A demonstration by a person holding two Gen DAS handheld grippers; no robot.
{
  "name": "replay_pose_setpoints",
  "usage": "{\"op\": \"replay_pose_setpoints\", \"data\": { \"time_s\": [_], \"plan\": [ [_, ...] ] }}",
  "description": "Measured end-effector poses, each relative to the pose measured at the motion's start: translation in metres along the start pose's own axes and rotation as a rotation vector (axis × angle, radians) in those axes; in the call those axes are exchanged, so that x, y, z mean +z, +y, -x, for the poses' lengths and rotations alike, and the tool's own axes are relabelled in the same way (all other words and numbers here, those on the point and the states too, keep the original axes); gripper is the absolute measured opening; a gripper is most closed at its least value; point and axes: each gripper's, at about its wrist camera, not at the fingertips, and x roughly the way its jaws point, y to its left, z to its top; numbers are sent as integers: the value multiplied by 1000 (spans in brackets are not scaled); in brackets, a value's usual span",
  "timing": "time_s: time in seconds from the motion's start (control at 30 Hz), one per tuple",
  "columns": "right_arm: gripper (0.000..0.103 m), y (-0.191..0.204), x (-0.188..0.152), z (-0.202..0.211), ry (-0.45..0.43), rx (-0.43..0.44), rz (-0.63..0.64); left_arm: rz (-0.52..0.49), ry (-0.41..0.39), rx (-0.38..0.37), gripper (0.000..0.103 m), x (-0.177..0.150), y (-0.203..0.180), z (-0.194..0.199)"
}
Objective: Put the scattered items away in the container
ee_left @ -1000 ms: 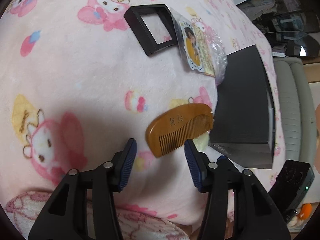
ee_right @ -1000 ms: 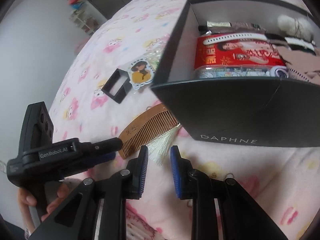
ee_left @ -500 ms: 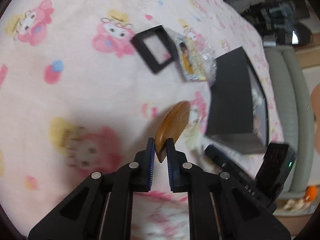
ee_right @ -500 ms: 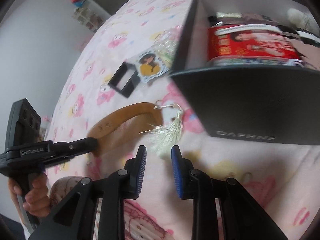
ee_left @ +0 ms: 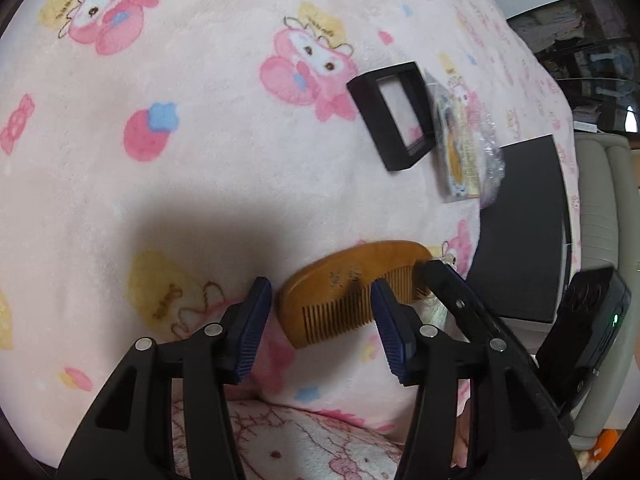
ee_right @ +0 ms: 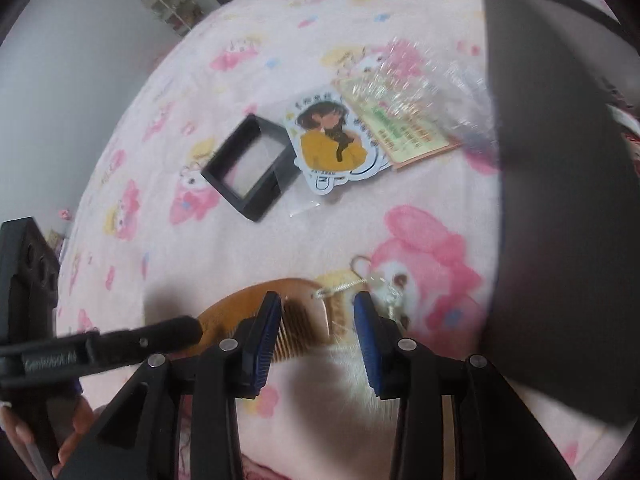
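Pink blanket (ee_left: 200, 160) carries the comb (ee_left: 344, 280) near its front edge; both opening grippers, left gripper (ee_left: 320, 320) and right gripper (ee_right: 316, 336), straddle it ungripped, so closing off-centre risks it slipping out.

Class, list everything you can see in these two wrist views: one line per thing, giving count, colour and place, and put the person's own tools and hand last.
Wooden comb: one, brown, with a pale tassel, lying on the blanket between both tools.
Square frame: one, black, on the blanket beyond the comb.
Cartoon sticker card: one, white with a yellow-clad figure, touching the frame.
Printed card in clear wrap: one, green and yellow, between the sticker card and the box.
Container box: one, black, right of the comb.
Blanket: one, pink with cartoon figures, under everything.
Left tool: one, black with blue pads, jaws opening astride the comb.
Right tool: one, black with blue pads, jaws opening over the comb's tassel end.
Hand: one, gripping the left tool's handle.
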Motion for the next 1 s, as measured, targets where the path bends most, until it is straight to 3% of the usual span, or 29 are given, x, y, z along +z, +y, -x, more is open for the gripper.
{"op": "replay_pose_setpoints", "data": {
  "time_s": [0.13, 0.27, 0.43, 0.57, 0.77, 0.93, 1.0],
  "plan": [
    [35, 9, 5, -10, 32, 61, 21, 43, 67, -79, 56, 3, 15, -2],
    [33, 7, -3, 5, 19, 98, 13, 22, 40, -89, 56, -8, 12, 9],
    [27, 5, -30, 45, 5, 227, -5, -40, 54, -170, 51, -36, -16, 11],
    [27, 0, -53, 73, -47, 153, 28, -98, 51, -143, 46, -59, -42, 1],
    [27, -40, -62, 85, -57, 79, -53, -33, -13, -69, 48, -57, -35, 8],
    [27, -46, -60, 67, -10, 111, -79, -31, -49, -102, 47, -40, -36, 2],
    [27, -40, -59, 58, -2, 111, -68, -65, -65, -85, 38, -30, -44, -5]
  ]
}}
